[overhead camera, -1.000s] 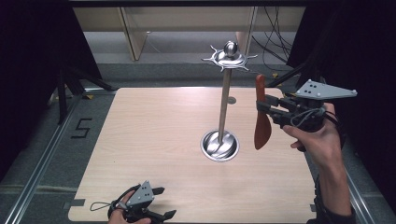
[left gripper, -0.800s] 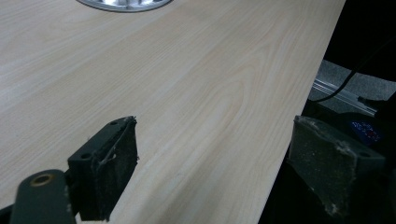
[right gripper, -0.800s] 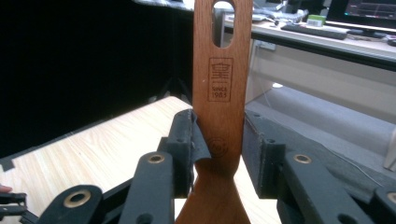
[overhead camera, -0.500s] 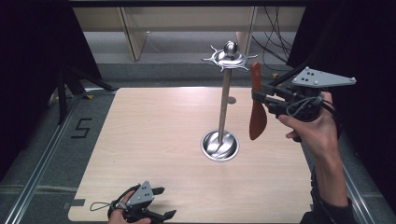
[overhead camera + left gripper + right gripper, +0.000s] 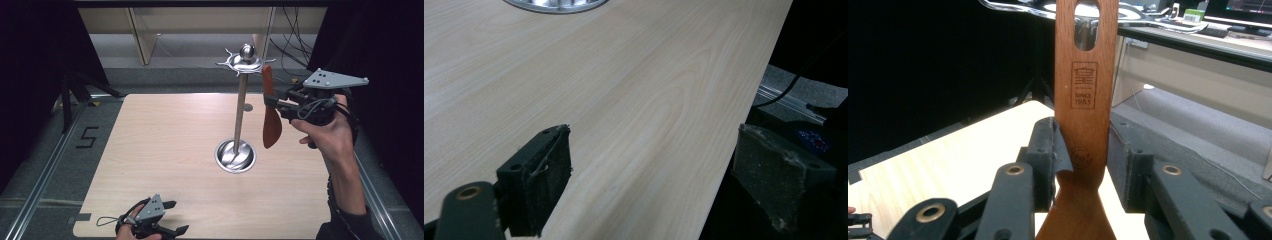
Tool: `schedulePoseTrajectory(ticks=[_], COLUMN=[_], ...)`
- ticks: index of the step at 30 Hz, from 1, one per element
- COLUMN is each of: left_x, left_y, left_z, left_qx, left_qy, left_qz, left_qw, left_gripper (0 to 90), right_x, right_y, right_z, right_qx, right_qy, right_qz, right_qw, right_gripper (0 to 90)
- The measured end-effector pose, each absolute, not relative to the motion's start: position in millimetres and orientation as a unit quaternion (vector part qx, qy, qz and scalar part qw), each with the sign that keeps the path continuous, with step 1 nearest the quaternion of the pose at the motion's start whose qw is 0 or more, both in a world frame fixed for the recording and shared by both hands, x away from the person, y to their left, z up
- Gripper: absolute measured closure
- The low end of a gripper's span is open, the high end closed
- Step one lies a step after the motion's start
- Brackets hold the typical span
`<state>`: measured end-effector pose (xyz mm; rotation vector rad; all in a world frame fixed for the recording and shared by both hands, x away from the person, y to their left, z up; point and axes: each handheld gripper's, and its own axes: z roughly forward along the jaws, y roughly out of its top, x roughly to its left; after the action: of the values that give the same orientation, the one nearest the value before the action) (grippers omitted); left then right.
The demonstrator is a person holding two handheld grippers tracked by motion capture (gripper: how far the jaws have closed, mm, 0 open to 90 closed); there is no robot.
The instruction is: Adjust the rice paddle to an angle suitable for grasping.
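Table: a pale wooden table (image 5: pixel 165 150) spans the middle of the high view, with dark surroundings at left and right and a grey floor beyond its far edge.
Stand: a metal utensil stand (image 5: pixel 240 112) rises at centre right of the high view; its round base sits on the table, and its slim pole carries a disc with curved hooks and a ball knob at the top centre of the frame.
Stand base, left gripper view: the rim of the shiny base (image 5: pixel 555 5) shows at the top edge of the frame.
Spatula: a reddish-brown wooden spatula (image 5: pixel 270 107) hangs upright just right of the pole, handle end up near the hooked disc, broad blade down, clear of the table.
Spatula, right gripper view: the handle (image 5: pixel 1084 90) rises through the centre of the frame, with a slot near its top and a stamped mark reading "SINCE 1903".
Right gripper: the right gripper (image 5: pixel 274 102), held in a hand at the right of the high view, has its jaws closed against both sides of the spatula handle.
Left gripper: the left gripper (image 5: pixel 176 217) rests at the bottom left of the high view by the table's near edge; its jaws stand wide apart and hold nothing.
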<state>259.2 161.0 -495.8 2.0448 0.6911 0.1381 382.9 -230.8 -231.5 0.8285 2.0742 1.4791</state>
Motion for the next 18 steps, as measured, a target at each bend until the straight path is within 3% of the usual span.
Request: schedulePoseTrajectory(ticks=[18], left_x=[259], left_y=[161], left_z=[-496], left_qx=[0.835], left_qy=[0.283], left_qz=[0.056], left_qw=[0.469], left_gripper=[14.9], right_x=[396], right_y=[-224], right_z=[-240], right_qx=[0.308], right_qy=[0.752], right_qz=[0.541], right_qw=[0.217], right_gripper=[66.8])
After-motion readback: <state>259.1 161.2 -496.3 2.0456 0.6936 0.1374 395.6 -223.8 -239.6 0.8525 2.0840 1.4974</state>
